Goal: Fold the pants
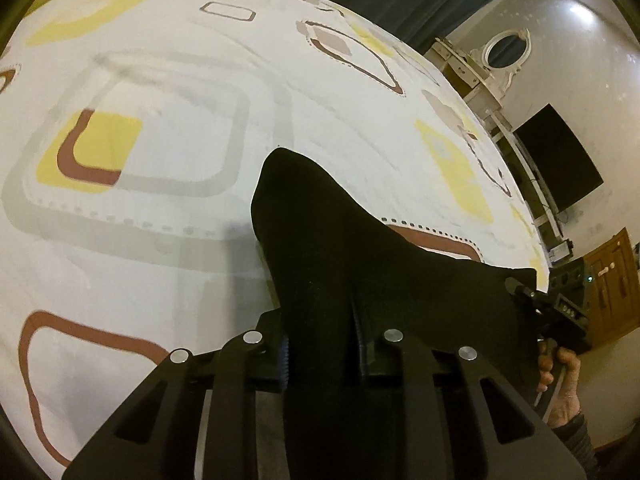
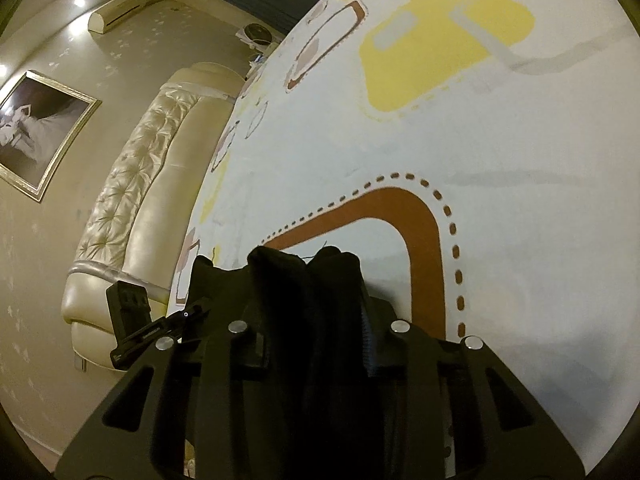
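Nearest the left camera, the left gripper (image 1: 320, 344) is clamping a bunch of the black pants (image 1: 340, 248), and the cloth is rising up and away from its jaws over the patterned bedsheet (image 1: 168, 80). The right gripper (image 2: 316, 332) is likewise pinching a gathered edge of the same pants, which is stretching between the two tools. Beyond, the sheet is lying bare, offering room for laying the fold down.
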